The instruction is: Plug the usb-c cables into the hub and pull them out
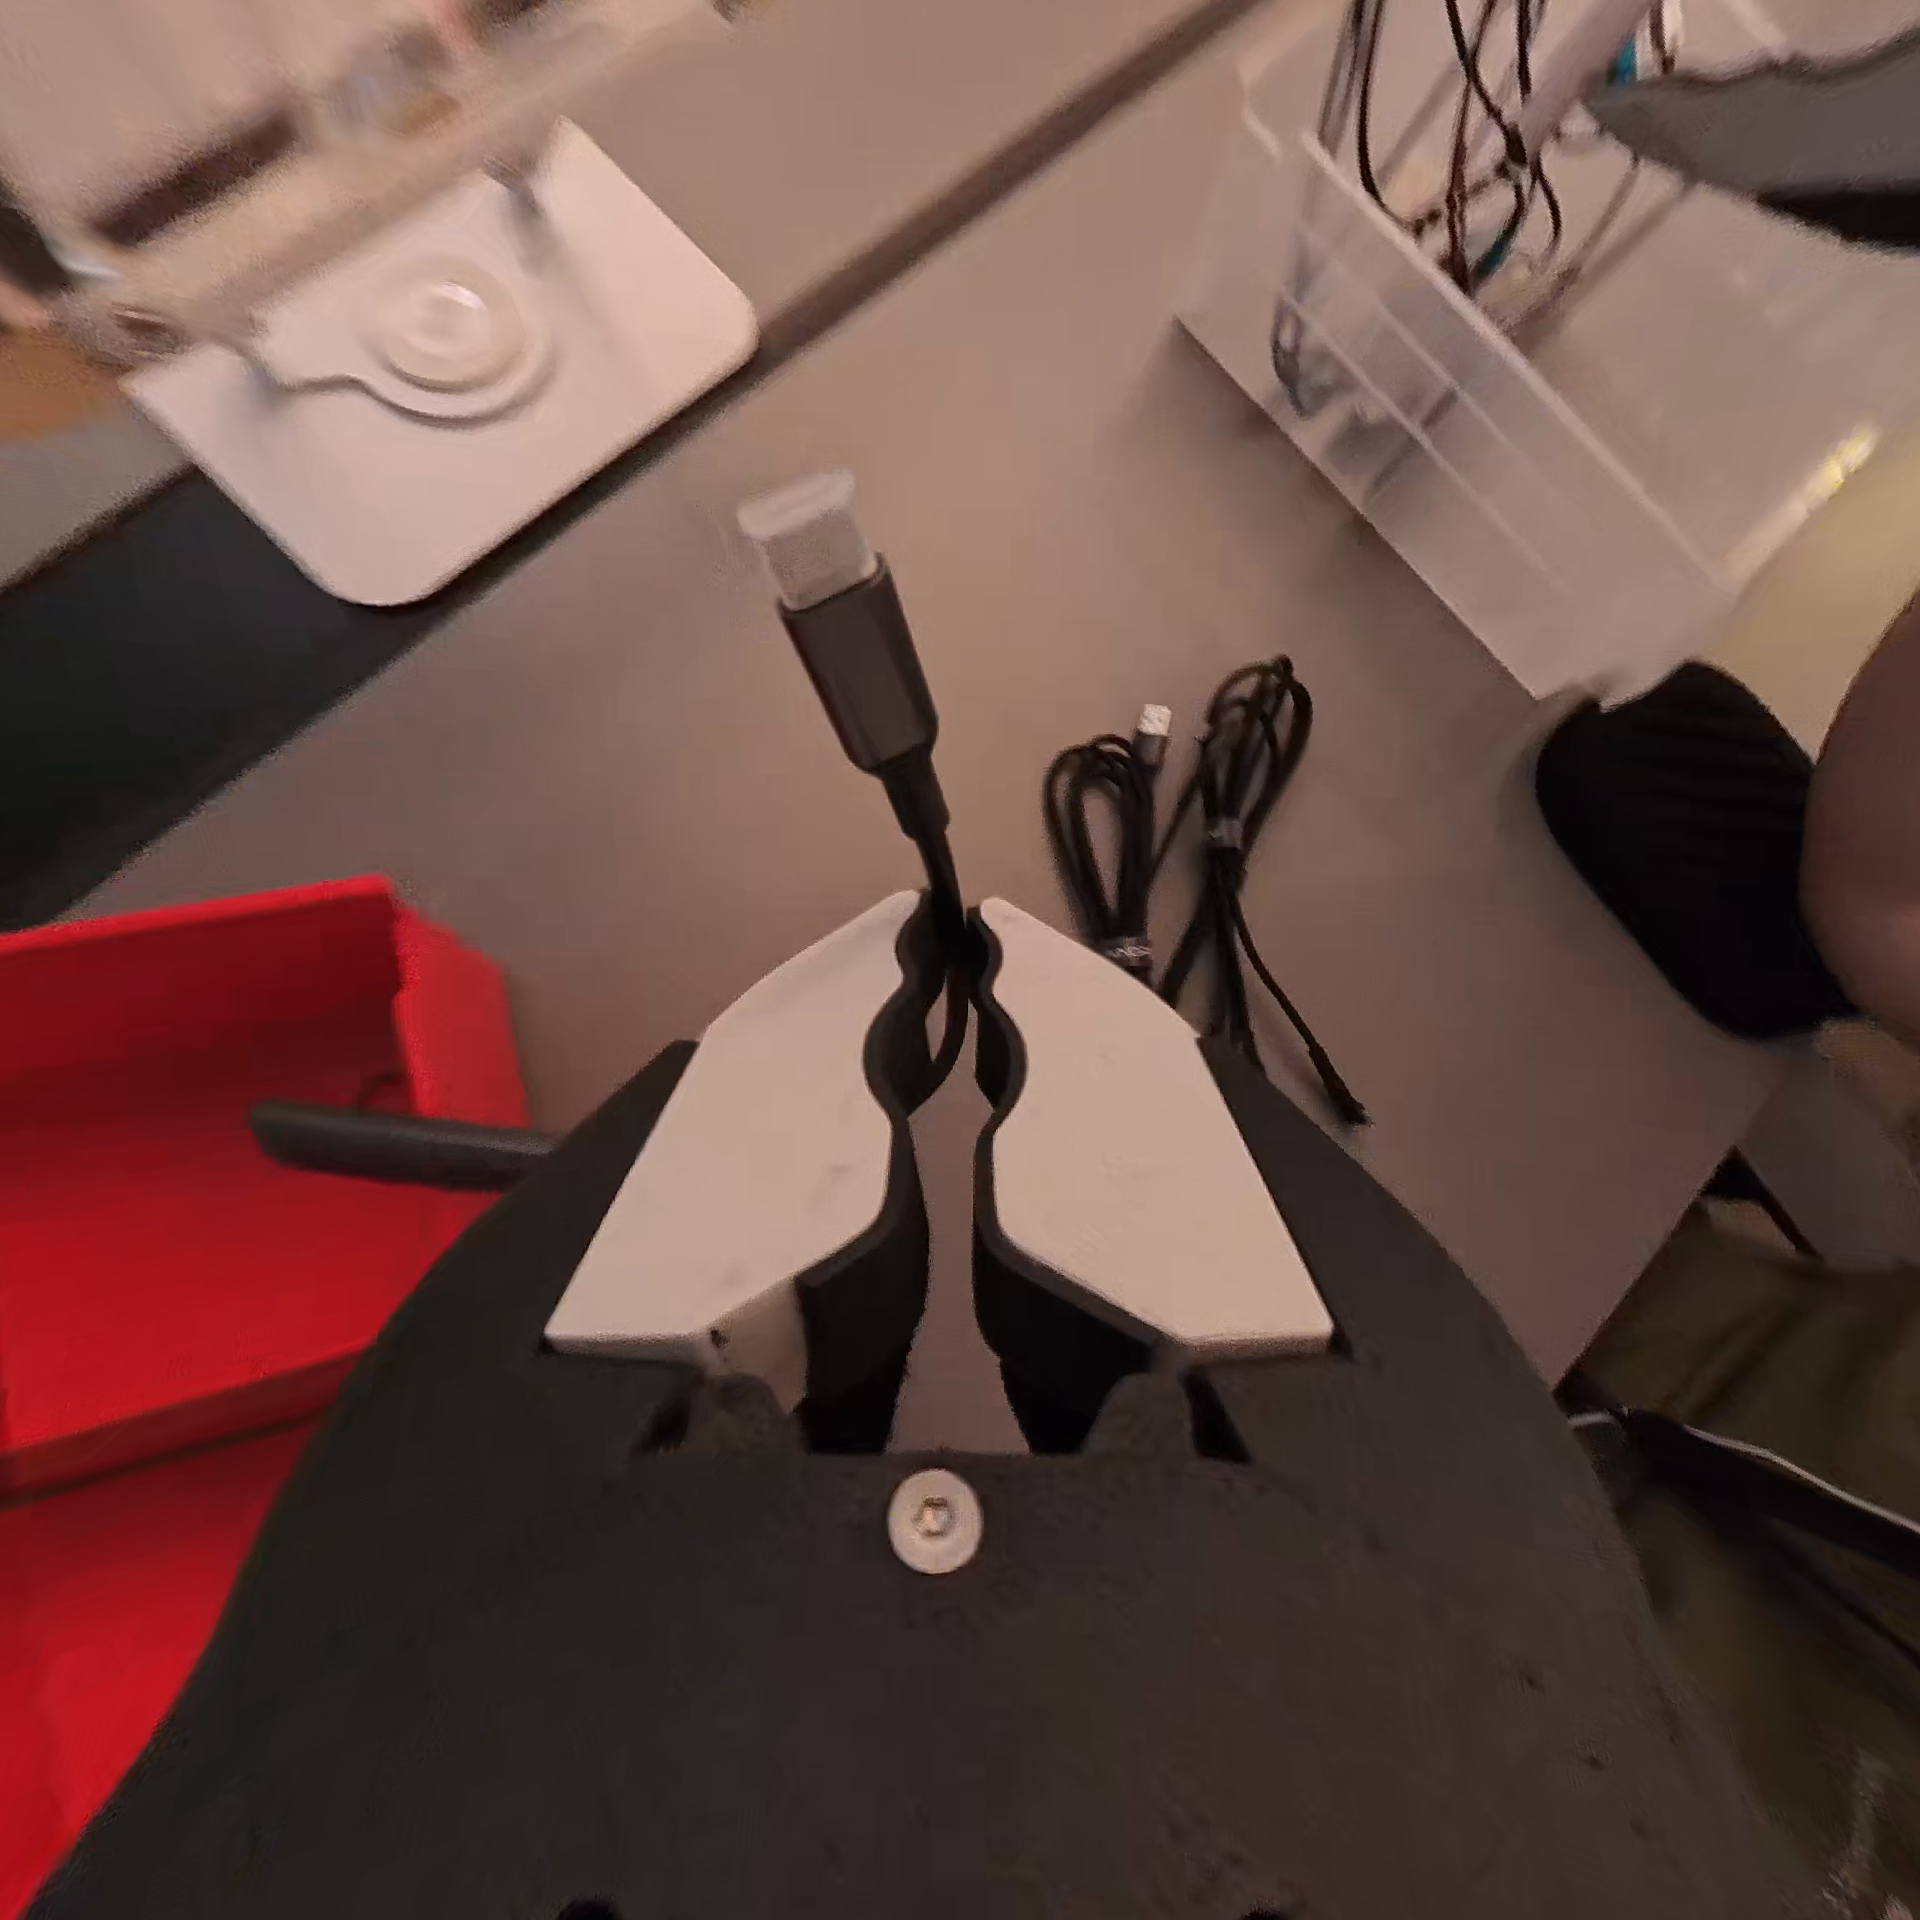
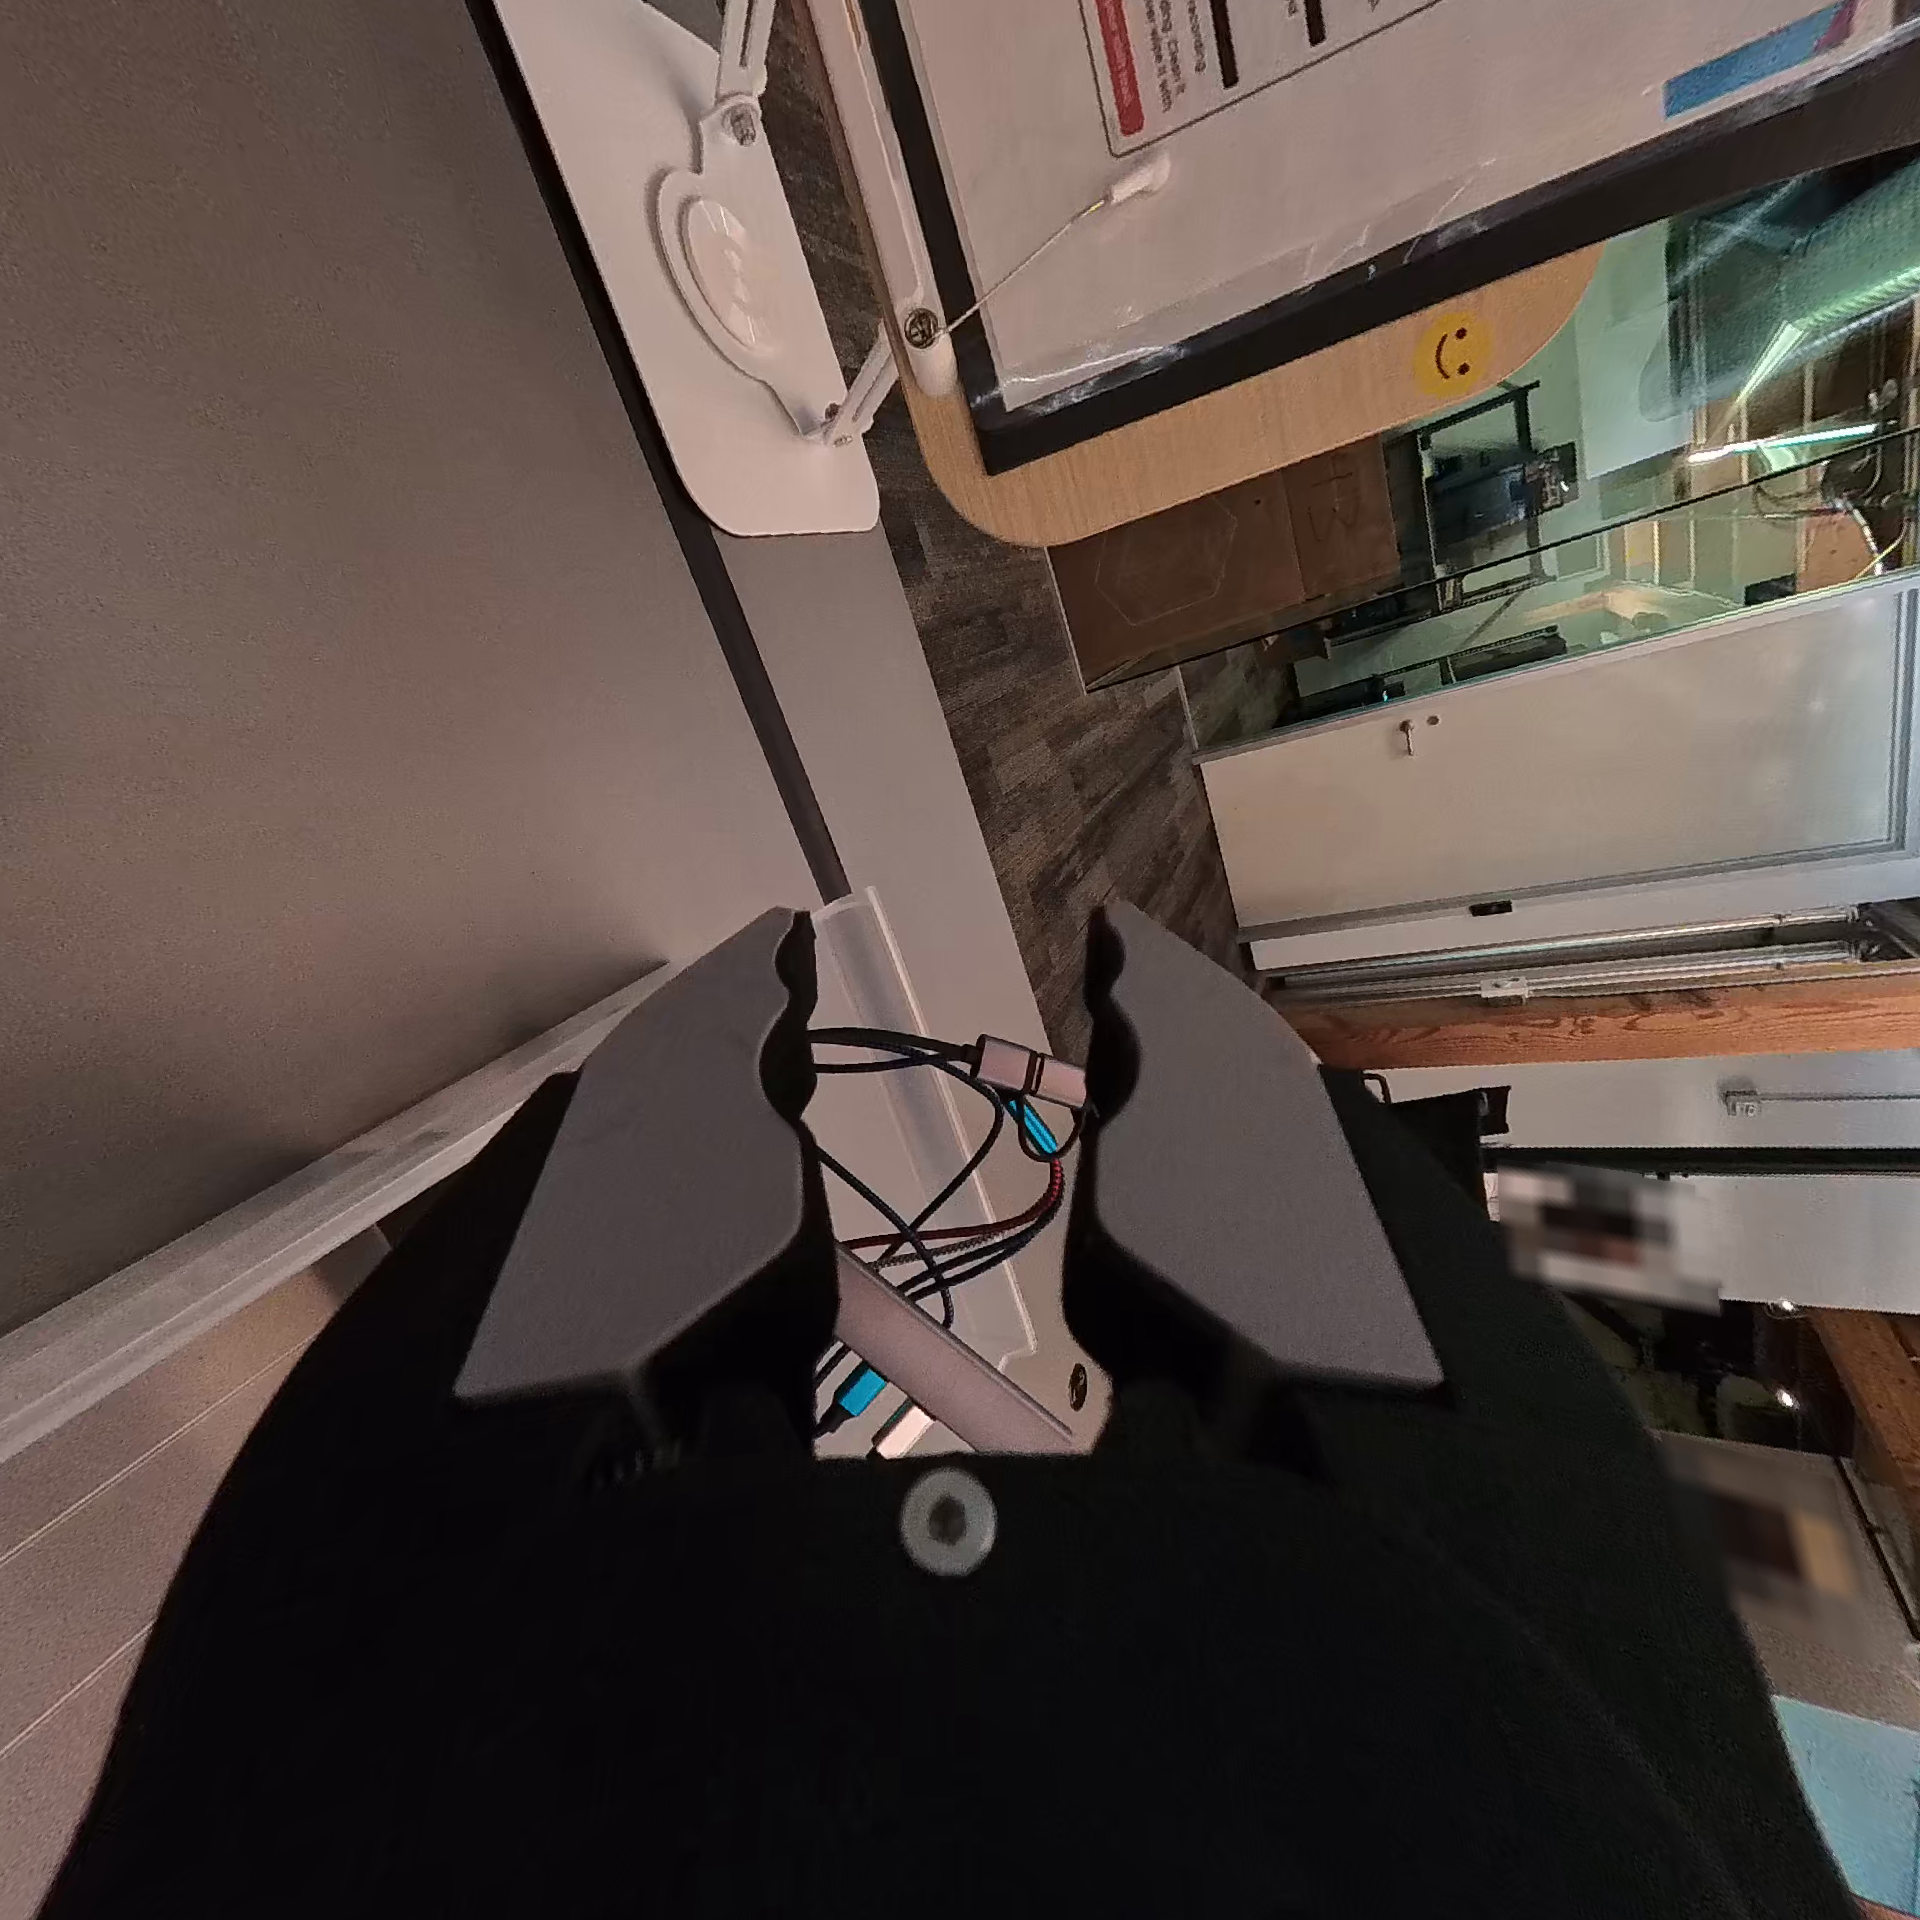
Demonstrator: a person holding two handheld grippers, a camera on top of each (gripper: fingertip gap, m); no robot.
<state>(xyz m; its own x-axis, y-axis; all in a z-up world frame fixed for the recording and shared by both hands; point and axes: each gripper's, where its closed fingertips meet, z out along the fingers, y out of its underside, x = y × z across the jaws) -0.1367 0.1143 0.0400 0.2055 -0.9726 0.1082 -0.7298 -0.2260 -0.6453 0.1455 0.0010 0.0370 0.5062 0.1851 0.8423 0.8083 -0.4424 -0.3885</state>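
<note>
Left tongs clamp a black cable, plug jutting forward; right tongs spread apart above the hub.

Dim warm indoor light; left view motion-blurred at edges; wide-angle distortion both.

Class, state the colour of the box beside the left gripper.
Red: the box shows best in the left wrist view.

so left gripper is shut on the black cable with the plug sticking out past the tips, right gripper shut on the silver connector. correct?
Not quite. The right wrist view shows the right gripper open, the silver connector lying loose between its fingers. The left gripper is shut on the black cable, as you said.
</note>
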